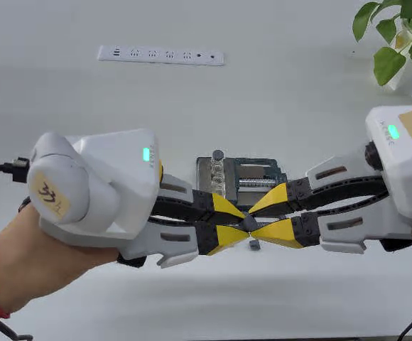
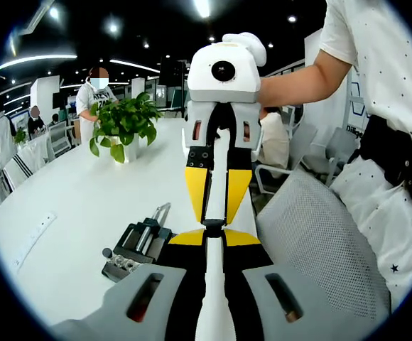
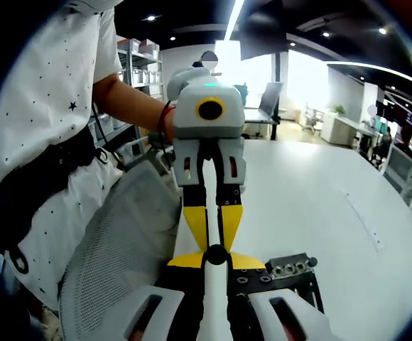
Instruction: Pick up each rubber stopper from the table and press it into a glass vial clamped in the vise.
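Note:
A small dark rubber stopper (image 1: 249,224) hangs between the meeting tips of both grippers, just in front of the vise (image 1: 259,177). My left gripper (image 1: 241,224) comes in from the left and my right gripper (image 1: 257,225) from the right, yellow tips nose to nose, each pinched on the stopper. In the right gripper view the stopper (image 3: 215,254) sits as a dark ball at the tips. The vise clamps a row of glass vials (image 1: 218,176); the far one carries a dark stopper (image 1: 218,153). A small grey piece (image 1: 254,244) lies on the table under the tips.
A white power strip (image 1: 160,55) lies at the back of the white table (image 1: 305,92). A potted plant (image 1: 398,35) stands at the back right. A mesh chair (image 2: 320,234) and the person's body are on the near side. Other people stand in the distance.

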